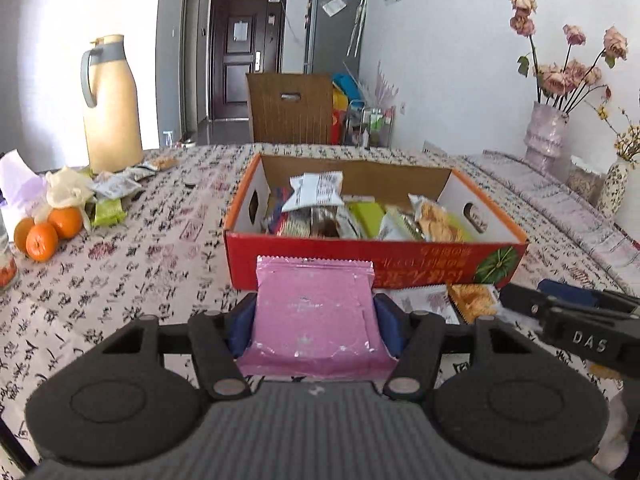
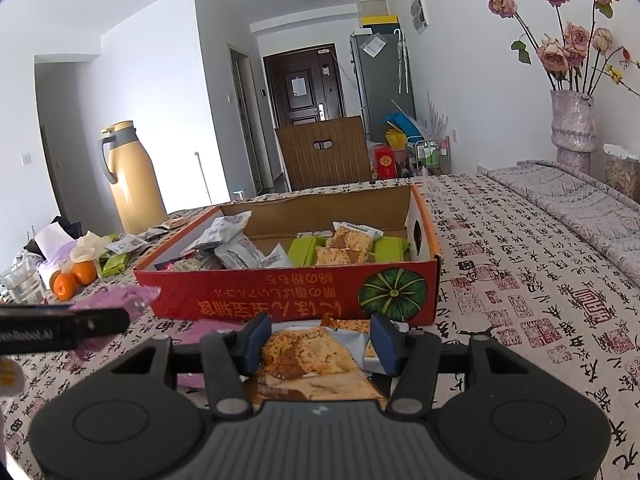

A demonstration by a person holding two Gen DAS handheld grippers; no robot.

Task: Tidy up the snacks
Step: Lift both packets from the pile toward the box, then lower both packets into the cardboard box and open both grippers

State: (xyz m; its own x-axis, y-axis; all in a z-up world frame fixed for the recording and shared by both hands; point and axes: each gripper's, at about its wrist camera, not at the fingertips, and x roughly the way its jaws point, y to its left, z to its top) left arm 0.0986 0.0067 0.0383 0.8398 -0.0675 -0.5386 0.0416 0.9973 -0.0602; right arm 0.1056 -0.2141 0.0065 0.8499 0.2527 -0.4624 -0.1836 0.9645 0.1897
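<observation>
Both grippers loaded, short of the red cardboard box [image 1: 372, 256].

Left gripper [image 1: 316, 322] clamps a glossy pink foil packet [image 1: 314, 312]; right gripper [image 2: 318, 342] clamps a crinkly cracker packet [image 2: 308, 354], both before the box's near wall. Lift each clear of that wall before releasing inside.
</observation>
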